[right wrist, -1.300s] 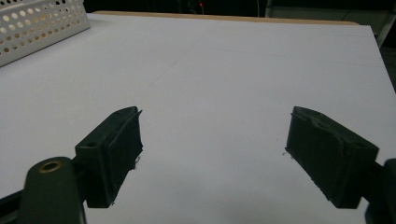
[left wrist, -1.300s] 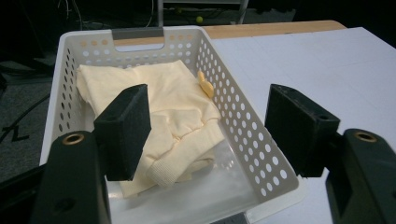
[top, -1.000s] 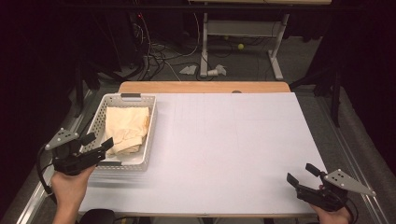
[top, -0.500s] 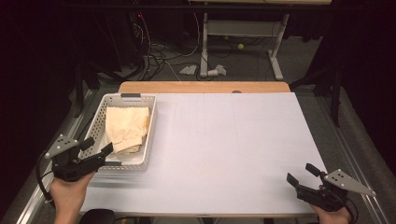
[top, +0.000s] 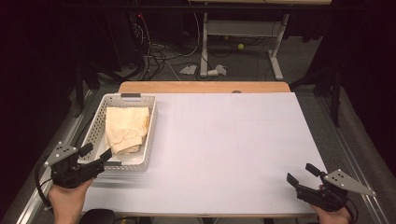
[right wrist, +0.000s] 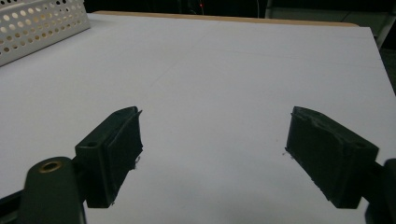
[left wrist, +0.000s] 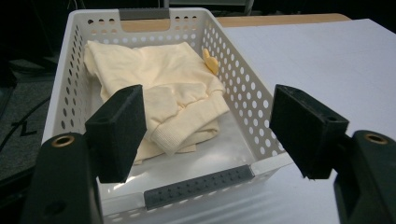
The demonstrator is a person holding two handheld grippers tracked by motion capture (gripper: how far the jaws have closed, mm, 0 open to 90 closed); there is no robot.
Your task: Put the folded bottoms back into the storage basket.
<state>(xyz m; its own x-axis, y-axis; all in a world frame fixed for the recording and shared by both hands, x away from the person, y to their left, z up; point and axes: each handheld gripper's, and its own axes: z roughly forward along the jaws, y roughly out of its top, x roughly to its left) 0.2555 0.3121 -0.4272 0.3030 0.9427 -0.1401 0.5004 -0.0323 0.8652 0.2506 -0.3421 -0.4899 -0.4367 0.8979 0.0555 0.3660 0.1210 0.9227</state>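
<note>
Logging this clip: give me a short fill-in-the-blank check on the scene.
1. The cream cloth lies inside the white ____.
2. The left tongs stand ____, holding nothing.
3. The basket sits on the table's ____ side in the high view.
4. The right tongs hover over bare ____.

Missing words: basket; open; left; table

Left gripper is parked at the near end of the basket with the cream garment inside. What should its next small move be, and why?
Probably ease the left gripper forward and down over the near rim of the white basket toward the folded cream garment. Its jaws stand wide open and empty, aimed at the garment's ribbed hem, with the rim between them. The right gripper rests open on bare table, far off.
</note>
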